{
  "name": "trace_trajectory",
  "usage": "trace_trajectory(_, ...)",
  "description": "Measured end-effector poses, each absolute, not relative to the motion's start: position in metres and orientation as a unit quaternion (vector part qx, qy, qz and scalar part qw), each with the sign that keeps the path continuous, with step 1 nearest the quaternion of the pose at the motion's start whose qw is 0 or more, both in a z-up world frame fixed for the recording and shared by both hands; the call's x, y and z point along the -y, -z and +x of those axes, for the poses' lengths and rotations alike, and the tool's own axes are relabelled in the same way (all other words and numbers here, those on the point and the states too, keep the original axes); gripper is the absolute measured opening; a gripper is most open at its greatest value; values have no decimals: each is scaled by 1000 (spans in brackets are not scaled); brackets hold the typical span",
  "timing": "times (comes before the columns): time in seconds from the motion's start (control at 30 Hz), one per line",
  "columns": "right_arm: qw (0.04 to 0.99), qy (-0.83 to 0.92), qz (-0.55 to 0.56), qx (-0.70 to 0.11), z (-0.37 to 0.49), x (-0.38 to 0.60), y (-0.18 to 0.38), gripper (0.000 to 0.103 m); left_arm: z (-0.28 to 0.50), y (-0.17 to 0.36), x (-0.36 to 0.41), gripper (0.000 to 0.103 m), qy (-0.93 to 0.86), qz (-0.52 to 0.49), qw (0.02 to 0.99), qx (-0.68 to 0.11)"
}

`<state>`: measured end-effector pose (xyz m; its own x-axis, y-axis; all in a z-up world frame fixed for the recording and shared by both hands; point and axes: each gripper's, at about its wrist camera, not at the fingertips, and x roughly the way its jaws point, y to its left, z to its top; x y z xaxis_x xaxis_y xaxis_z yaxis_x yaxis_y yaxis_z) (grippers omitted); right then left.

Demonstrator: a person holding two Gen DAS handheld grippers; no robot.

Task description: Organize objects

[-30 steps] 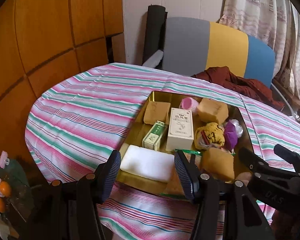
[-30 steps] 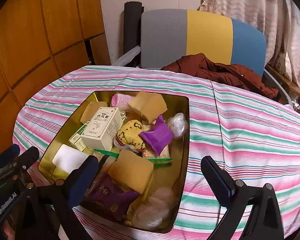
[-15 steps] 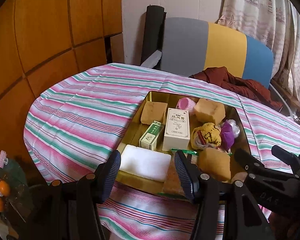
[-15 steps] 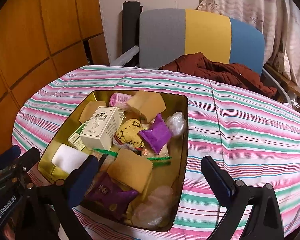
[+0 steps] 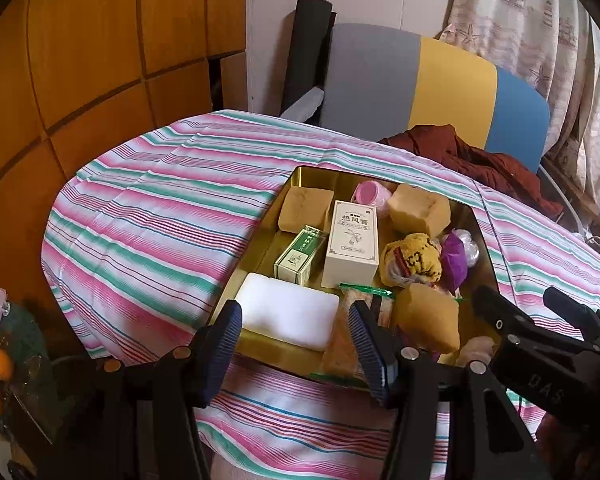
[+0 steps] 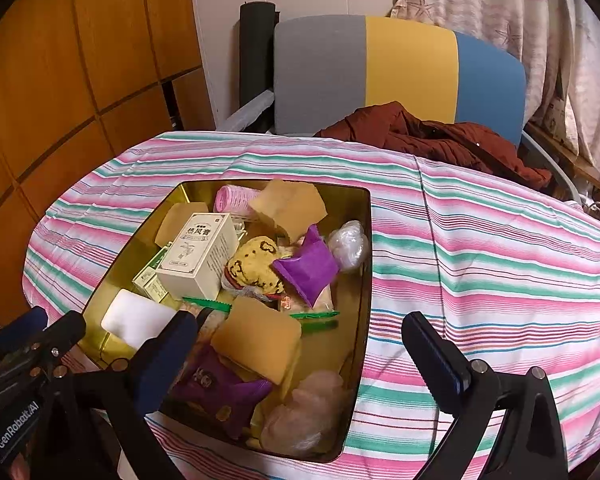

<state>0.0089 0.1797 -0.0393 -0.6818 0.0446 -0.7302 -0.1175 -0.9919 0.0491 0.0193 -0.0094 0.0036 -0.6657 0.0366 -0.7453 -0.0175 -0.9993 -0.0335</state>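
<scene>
Both tools released, empty: left tool [image 5: 296, 334] lower centre, over white block [image 5: 288, 316]; right tool [image 6: 300, 344] above tin [image 6: 366, 280]. Crowded; best single out one item, avoid neighbours.

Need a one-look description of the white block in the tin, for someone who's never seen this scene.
On the striped tablecloth sits a gold tin full of small items. The white block lies flat in its near-left corner, just beyond the left gripper. It alone is plain white and unprinted; the boxes behind it carry print.
</scene>
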Motion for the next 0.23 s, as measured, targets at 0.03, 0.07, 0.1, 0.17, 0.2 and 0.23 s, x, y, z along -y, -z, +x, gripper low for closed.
trace_trajectory(0.03,44,-916,-396,-46,9,-179,39,103,19,-4,9,56,-913,-407,13,9)
trace_trajectory(0.07,44,-916,-396,-45,9,-179,39,103,20,-4,8,56,-914,-405,10,7)
trace_trajectory(0.1,44,-916,-396,-45,9,-179,39,103,21,-4,8,56,-916,-401,7,5)
trace_trajectory(0.17,44,-916,-396,-45,9,-179,39,103,23,-6,7,55,-921,-389,-7,-2)
trace_trajectory(0.2,44,-916,-397,-44,9,-179,39,103,24,-6,6,55,-922,-387,-8,-5)
trace_trajectory(0.23,45,-916,-397,-45,9,-179,39,103,24,-7,5,55,-923,-386,-7,-7)
